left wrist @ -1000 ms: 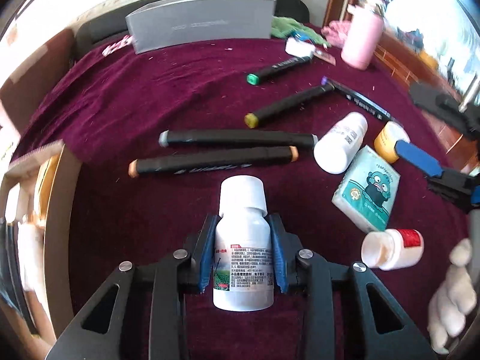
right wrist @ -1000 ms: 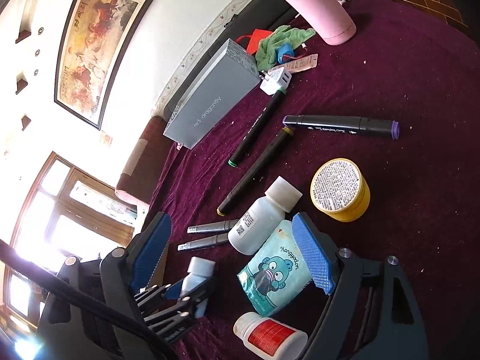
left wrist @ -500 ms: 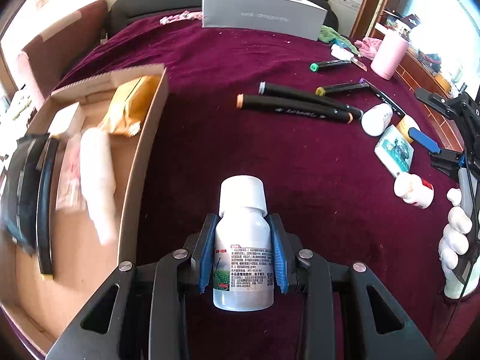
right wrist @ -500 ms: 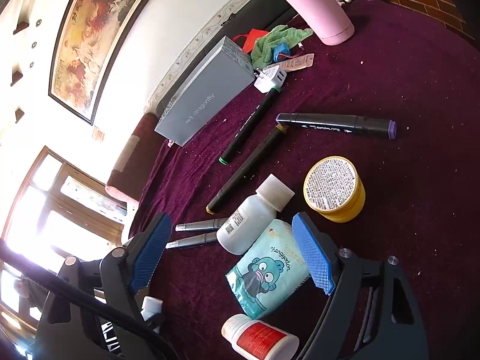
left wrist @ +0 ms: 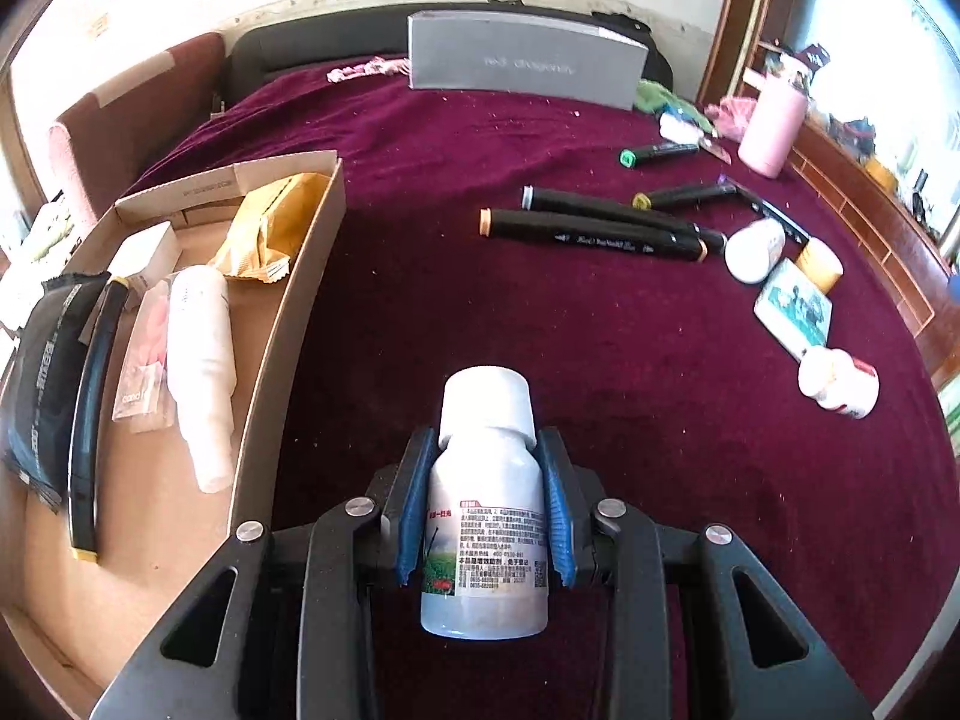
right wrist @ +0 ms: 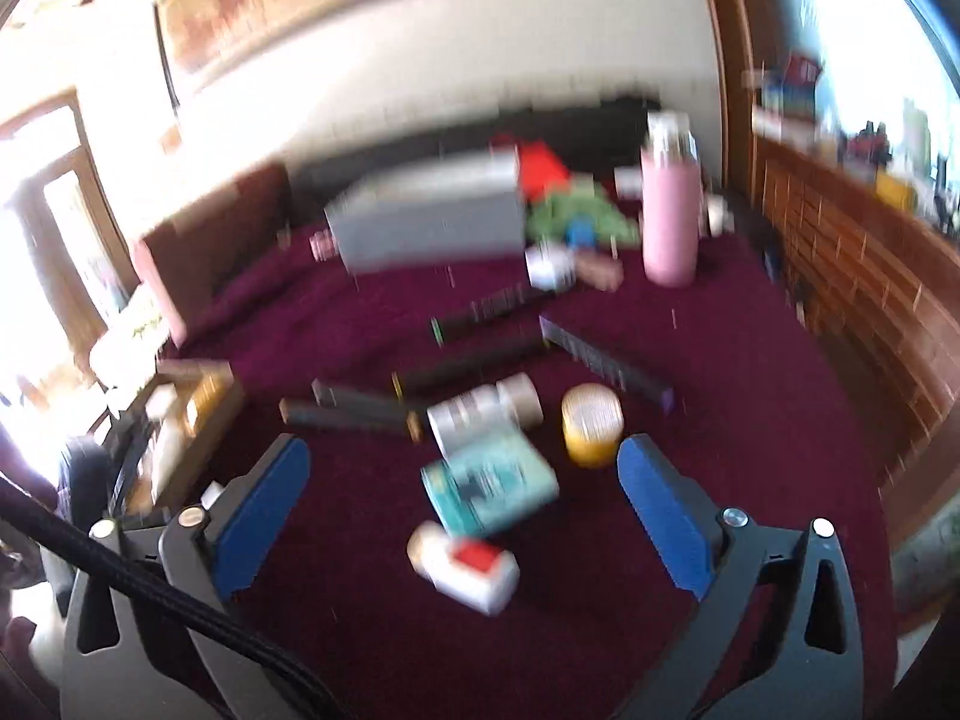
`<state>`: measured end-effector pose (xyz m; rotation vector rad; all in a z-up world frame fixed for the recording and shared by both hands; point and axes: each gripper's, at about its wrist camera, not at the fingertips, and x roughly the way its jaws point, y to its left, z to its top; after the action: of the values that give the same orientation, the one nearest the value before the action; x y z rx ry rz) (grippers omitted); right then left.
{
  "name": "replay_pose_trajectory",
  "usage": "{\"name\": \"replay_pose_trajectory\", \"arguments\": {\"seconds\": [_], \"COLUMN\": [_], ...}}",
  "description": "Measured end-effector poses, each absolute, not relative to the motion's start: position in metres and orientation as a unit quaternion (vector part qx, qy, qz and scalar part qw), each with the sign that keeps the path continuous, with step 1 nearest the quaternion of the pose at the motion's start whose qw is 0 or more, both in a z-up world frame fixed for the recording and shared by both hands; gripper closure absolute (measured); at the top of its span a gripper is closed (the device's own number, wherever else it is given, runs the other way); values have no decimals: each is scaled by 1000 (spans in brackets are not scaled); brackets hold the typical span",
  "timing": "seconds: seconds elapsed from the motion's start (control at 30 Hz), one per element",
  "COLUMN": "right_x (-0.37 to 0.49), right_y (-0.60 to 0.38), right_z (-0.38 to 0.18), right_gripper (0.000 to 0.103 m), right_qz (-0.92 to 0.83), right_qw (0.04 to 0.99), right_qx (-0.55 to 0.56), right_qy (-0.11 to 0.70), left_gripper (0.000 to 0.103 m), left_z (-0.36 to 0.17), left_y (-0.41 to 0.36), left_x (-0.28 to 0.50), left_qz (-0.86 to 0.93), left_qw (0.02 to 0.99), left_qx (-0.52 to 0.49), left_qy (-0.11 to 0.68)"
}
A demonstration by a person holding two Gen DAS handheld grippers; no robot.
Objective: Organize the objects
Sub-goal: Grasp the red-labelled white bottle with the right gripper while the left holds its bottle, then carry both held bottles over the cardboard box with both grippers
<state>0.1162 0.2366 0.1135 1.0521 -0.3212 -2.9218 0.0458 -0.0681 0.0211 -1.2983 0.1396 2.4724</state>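
The right wrist view is all blurred; the label text on the teal packet is unreadable.

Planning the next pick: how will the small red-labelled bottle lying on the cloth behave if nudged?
The red-labelled bottle lies on its side, so it would probably roll. It looks like light plastic, likely easy to shift. The plush cloth may slow it.

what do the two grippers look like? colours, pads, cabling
Both match: matte black angular linkage arms with triangular cut-outs and silver round pivot bolts. Left gripper has blue ribbed pads on its fingers. Right gripper has the same blue pads, and a black braided cable crosses its left side. No markings visible.
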Motion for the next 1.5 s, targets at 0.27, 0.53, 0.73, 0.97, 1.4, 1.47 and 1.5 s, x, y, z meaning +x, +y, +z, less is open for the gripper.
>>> {"name": "replay_pose_trajectory", "arguments": {"seconds": [0.27, 0.53, 0.73, 0.97, 1.4, 1.47, 1.5], "right_x": [117, 97, 87, 76, 85, 94, 98], "right_y": [227, 210, 206, 181, 187, 185, 184], "right_z": [72, 41, 34, 26, 20, 20, 20], "right_gripper": [9, 41, 54, 54, 57, 57, 57], "right_qz": [-908, -879, -865, -853, -860, -853, -850], "right_qw": [37, 48, 43, 53, 83, 106, 116], "right_qx": [411, 474, 500, 518, 500, 502, 503], "right_qy": [-68, -18, -12, 33, -62, -92, -104], "left_gripper": [74, 74, 72, 67, 67, 67, 67], "left_z": [20, 20, 21, 21, 21, 20, 20], "left_y": [-67, -72, -66, -63, -63, -63, -64], "left_x": [46, 44, 45, 47, 47, 47, 46], "left_qz": [874, 873, 874, 873, 874, 873, 873], "left_qw": [168, 175, 168, 171, 170, 172, 173], "left_qx": [-453, -454, -454, -453, -452, -453, -453], "left_qy": [48, 30, 43, 54, 58, 54, 50]}}
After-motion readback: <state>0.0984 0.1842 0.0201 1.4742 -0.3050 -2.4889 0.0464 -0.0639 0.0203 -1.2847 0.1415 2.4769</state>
